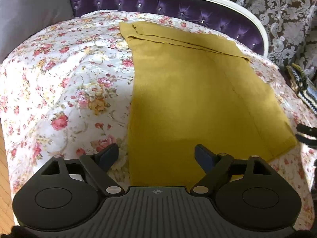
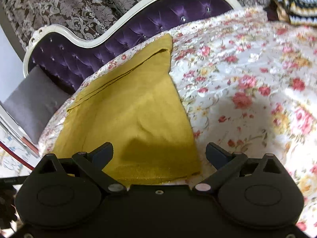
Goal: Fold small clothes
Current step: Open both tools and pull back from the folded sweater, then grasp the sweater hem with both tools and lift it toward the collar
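My left gripper [image 1: 156, 154] hangs with jaws wide apart over the near left edge of the mustard garment [image 1: 194, 99], holding nothing. In the left wrist view the cloth runs from 6 o'clock, right under the jaws, up to 12 and 1 o'clock. Its long axis points away from me toward the purple tufted headboard [image 1: 138, 0].

My right gripper [image 2: 159, 154] is also spread and empty. In the right wrist view the garment's near right corner sits between the jaws, nearer the 5 o'clock side, and the body stretches off to 11 o'clock. Both hands look about equally near to the hem, one per near corner. I cannot tell whether either touches the fabric.

The garment lies flat on the floral bedspread [image 1: 59, 79]. It is a soft matte knit, roughly a long rectangle, already doubled over, with a folded band across the far end (layered edges show there). A seam line runs lengthwise. The near hem looks ribbed in the right view. The bedspread is shiny, quilted and lumpy, so I judge the cloth could drag on it.

A striped knit item [image 1: 305, 91] sits well apart at 3 o'clock in the left view.
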A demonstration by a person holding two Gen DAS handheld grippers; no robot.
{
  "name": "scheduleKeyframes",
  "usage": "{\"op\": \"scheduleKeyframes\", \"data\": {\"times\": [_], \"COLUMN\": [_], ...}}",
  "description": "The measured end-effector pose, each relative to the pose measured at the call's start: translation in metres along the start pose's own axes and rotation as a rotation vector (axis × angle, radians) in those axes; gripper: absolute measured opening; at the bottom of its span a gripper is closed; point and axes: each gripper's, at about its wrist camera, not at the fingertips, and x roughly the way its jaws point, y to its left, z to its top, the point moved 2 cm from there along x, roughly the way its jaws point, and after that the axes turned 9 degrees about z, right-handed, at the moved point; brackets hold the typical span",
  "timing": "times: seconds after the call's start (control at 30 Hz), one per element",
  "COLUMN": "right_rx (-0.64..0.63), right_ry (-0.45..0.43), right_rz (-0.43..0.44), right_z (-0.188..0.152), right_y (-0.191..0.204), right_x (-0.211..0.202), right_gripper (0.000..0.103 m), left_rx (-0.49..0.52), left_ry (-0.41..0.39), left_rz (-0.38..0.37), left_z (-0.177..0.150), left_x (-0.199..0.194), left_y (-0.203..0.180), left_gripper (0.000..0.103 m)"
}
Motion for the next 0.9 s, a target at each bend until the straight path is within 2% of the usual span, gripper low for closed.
{"op": "scheduleKeyframes", "data": {"times": [0.27, 0.4, 0.5, 0.53, 0.57, 0.6, 0.67, 0.73, 0.9], "right_rx": [0.095, 0.113, 0.101, 0.095, 0.091, 0.085, 0.081, 0.051, 0.021], "right_ry": [-0.023, -0.02, -0.002, 0.003, 0.008, 0.014, 0.009, 0.009, -0.014], "right_rz": [0.069, 0.086, 0.067, 0.062, 0.06, 0.055, 0.074, 0.068, 0.109], "right_z": [-0.004, -0.004, -0.004, -0.003, -0.003, -0.004, -0.003, -0.002, 0.011], "right_y": [-0.01, -0.011, -0.008, -0.008, -0.007, -0.006, -0.003, 0.003, 0.02], "right_x": [0.004, 0.005, 0.005, 0.005, 0.005, 0.004, 0.002, 0.001, -0.007], "right_gripper": [0.101, 0.099, 0.082, 0.072, 0.059, 0.053, 0.02, 0.02, 0.019], "left_rx": [0.028, -0.02, -0.058, -0.06, -0.06, -0.061, -0.074, -0.092, -0.175], "left_ry": [0.002, 0.002, -0.001, -0.002, -0.005, -0.005, 0.001, 0.011, -0.003], "left_rz": [-0.005, -0.068, -0.079, -0.073, -0.063, -0.057, -0.053, -0.073, -0.135], "left_z": [-0.004, -0.005, -0.005, -0.005, -0.006, -0.006, -0.006, -0.007, -0.002], "left_x": [0.0, -0.001, -0.002, -0.003, -0.003, -0.003, -0.003, -0.002, -0.008], "left_y": [-0.01, -0.01, -0.008, -0.008, -0.007, -0.007, -0.004, -0.001, 0.004], "left_gripper": [0.086, 0.085, 0.077, 0.066, 0.05, 0.041, 0.017, 0.007, 0.006]}}
